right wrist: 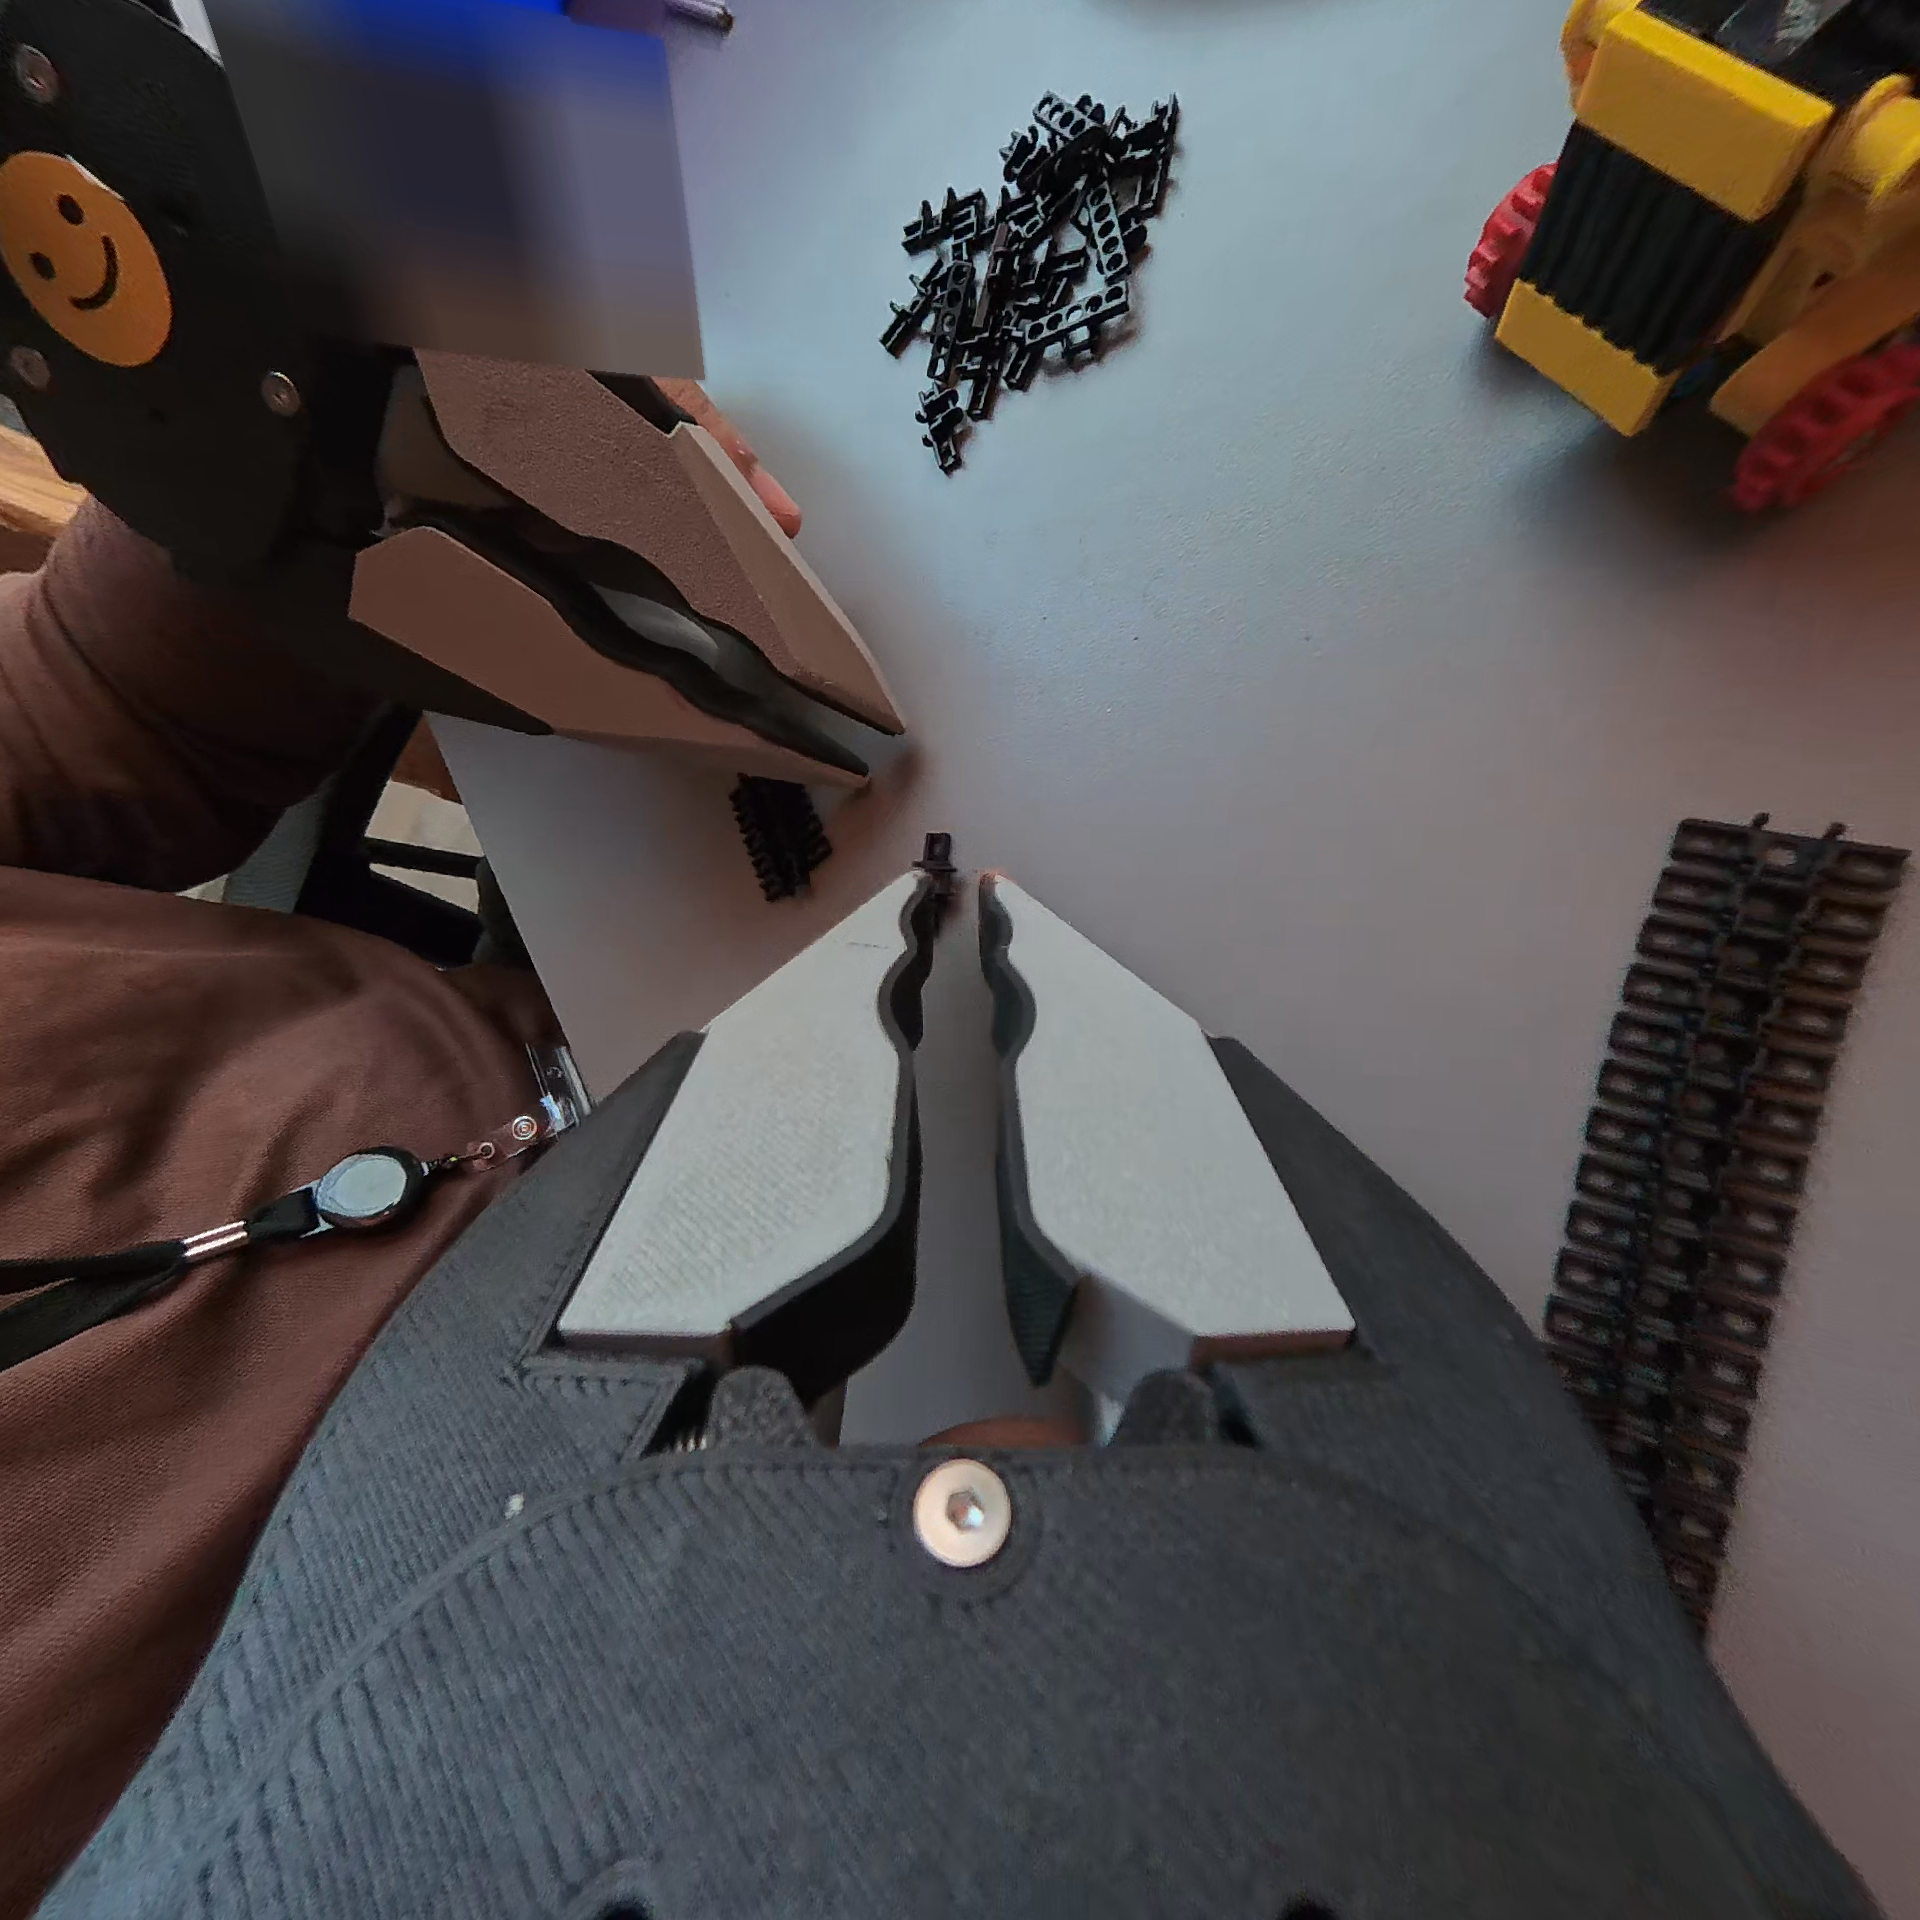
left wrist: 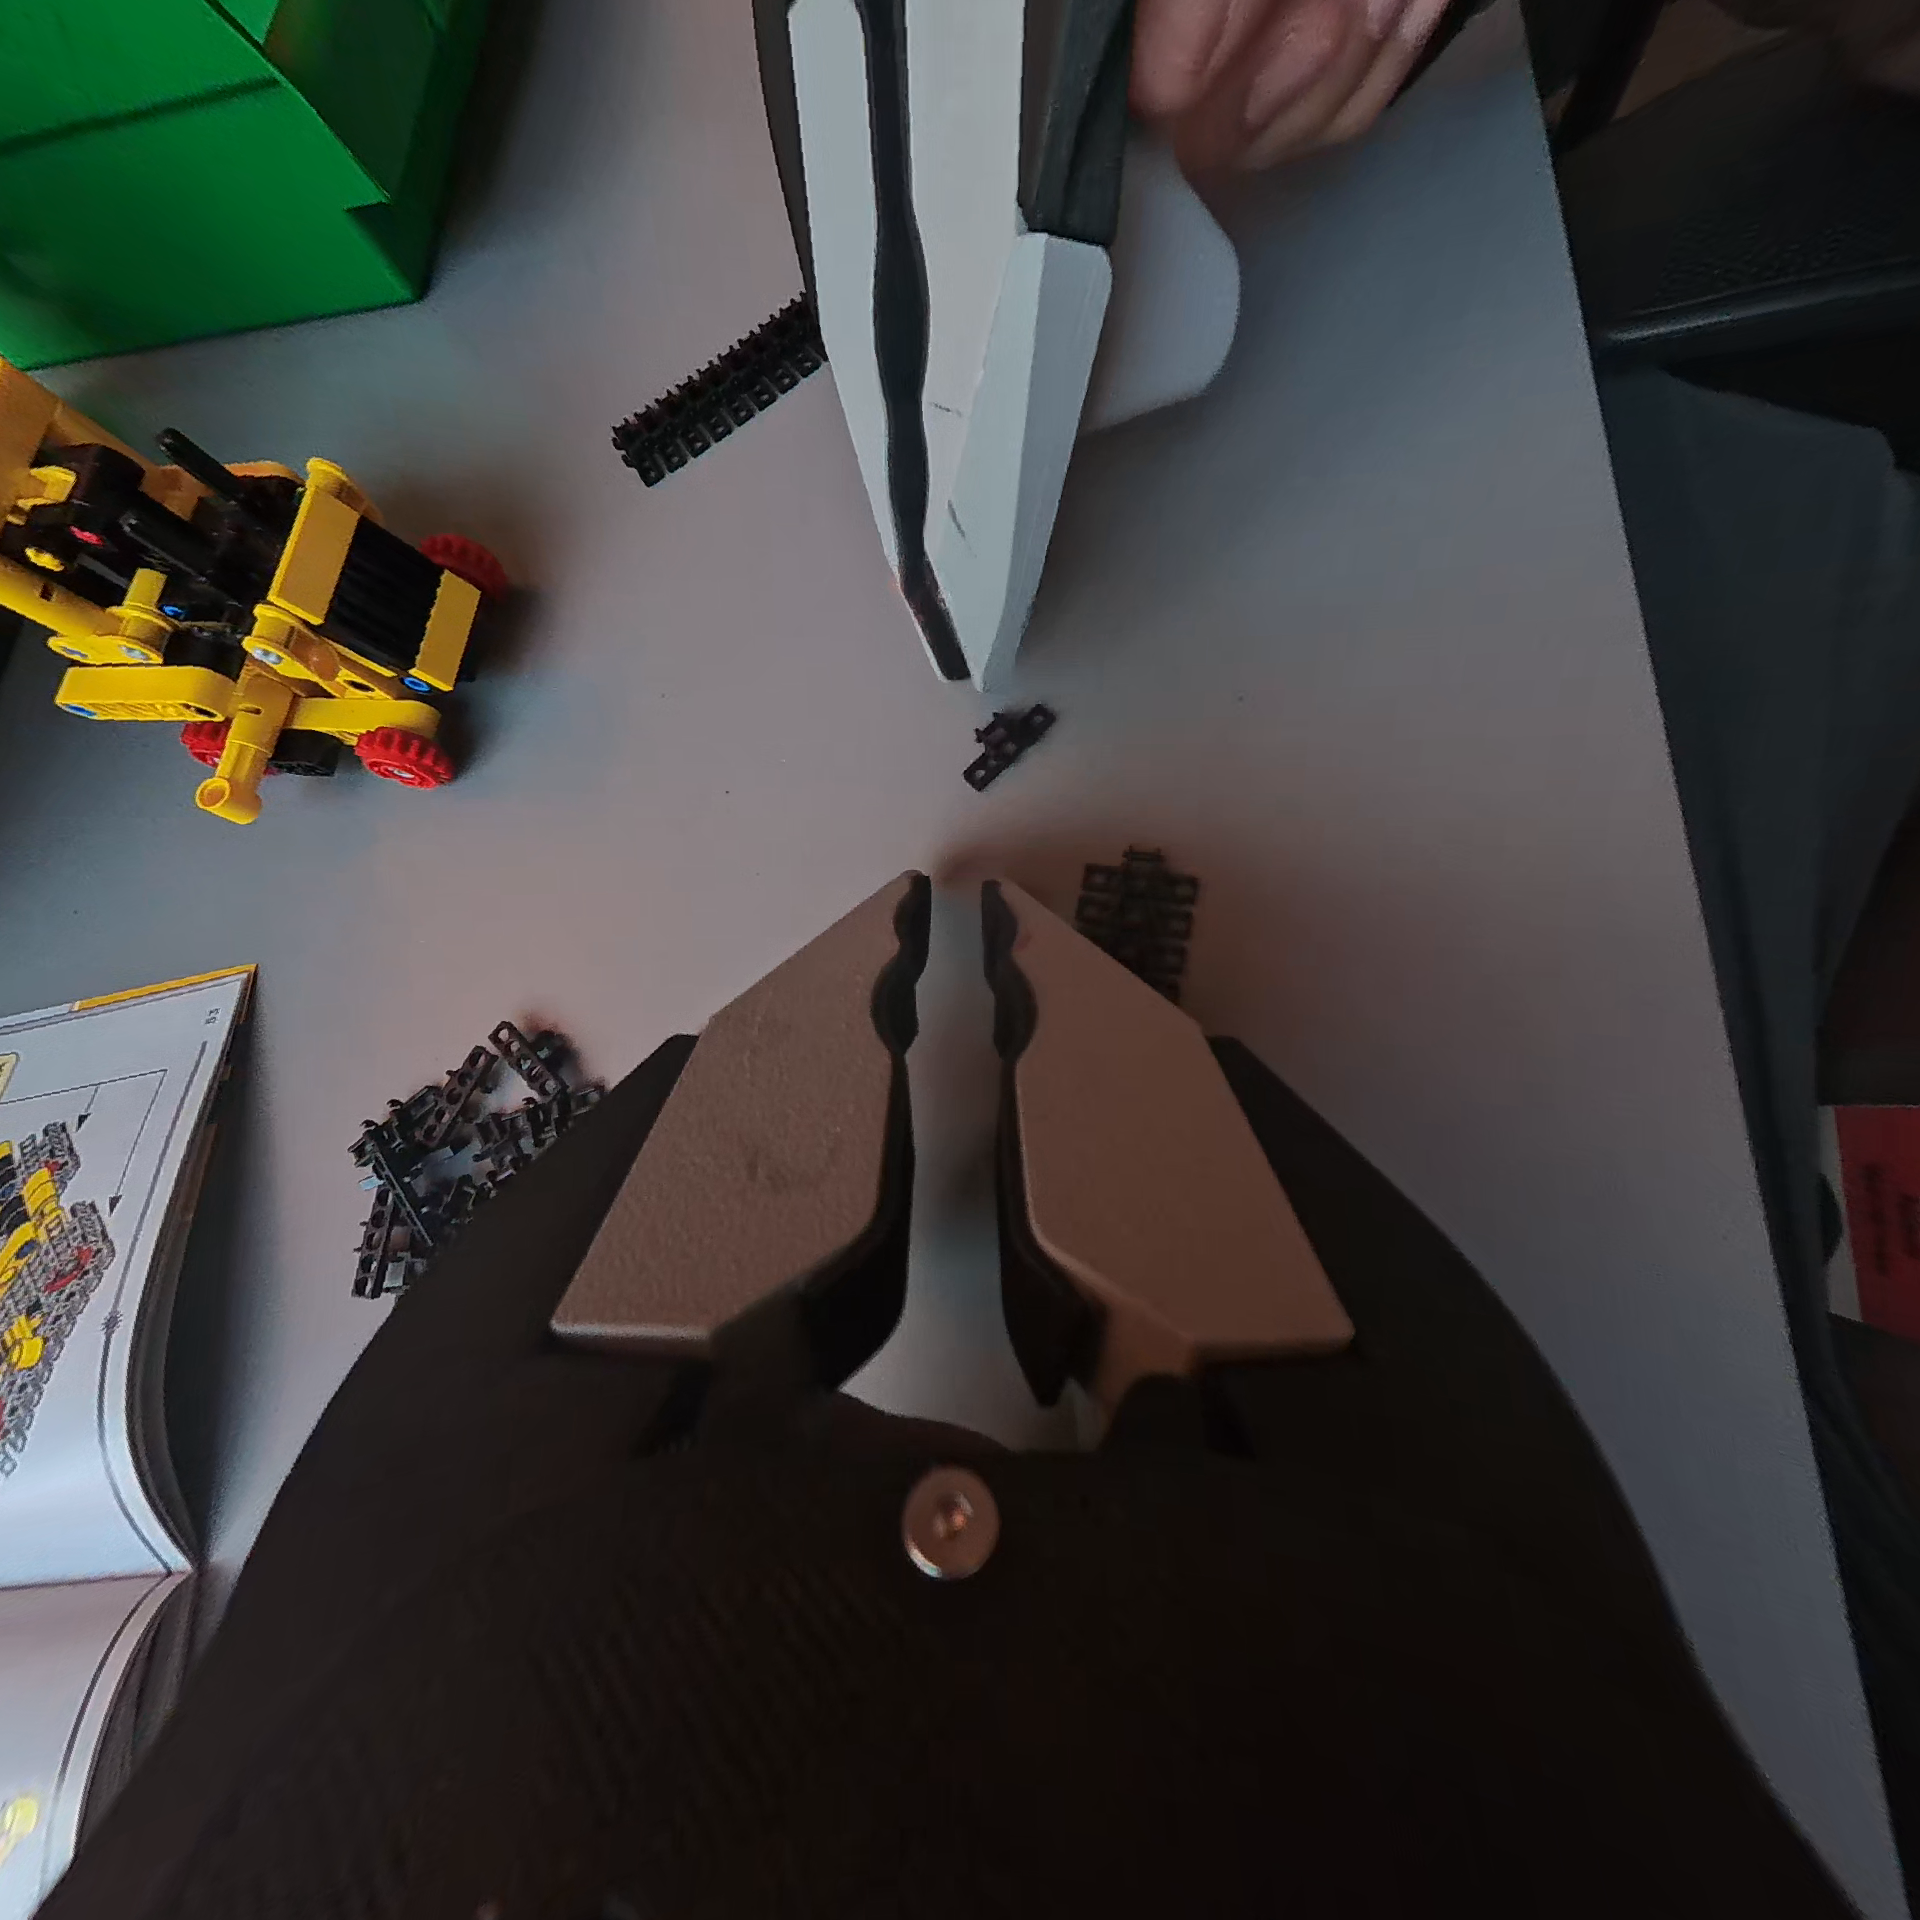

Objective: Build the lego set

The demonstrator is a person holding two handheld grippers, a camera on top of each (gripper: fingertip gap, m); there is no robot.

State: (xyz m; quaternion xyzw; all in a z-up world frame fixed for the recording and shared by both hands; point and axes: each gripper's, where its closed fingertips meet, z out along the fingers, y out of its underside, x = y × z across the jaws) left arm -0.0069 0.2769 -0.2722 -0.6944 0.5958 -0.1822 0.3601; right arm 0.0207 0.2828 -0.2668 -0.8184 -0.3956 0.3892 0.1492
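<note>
A single black track link (left wrist: 1008, 743) lies on the grey table between the two grippers. My left gripper (left wrist: 956, 883), with tan fingers, is open by a narrow gap and empty, just short of the link. A short black track piece (left wrist: 1138, 914) lies beside its right finger. My right gripper (right wrist: 956, 883), with white fingers, is open by a narrow gap. The link (right wrist: 938, 862) lies at its left fingertip and is not gripped. The right gripper (left wrist: 956, 665) comes down from the top of the left wrist view. The left gripper (right wrist: 883, 748) shows at the left of the right wrist view.
A yellow bulldozer model (left wrist: 249, 613) stands left, with a green box (left wrist: 208, 156) behind it. A long black track strip (right wrist: 1714, 1195), a pile of loose links (right wrist: 1039, 260) and an open instruction booklet (left wrist: 94, 1247) lie around. The table edge (left wrist: 1610, 623) runs close on the right. Both grippers' tips are close together, under 4 cm apart.
</note>
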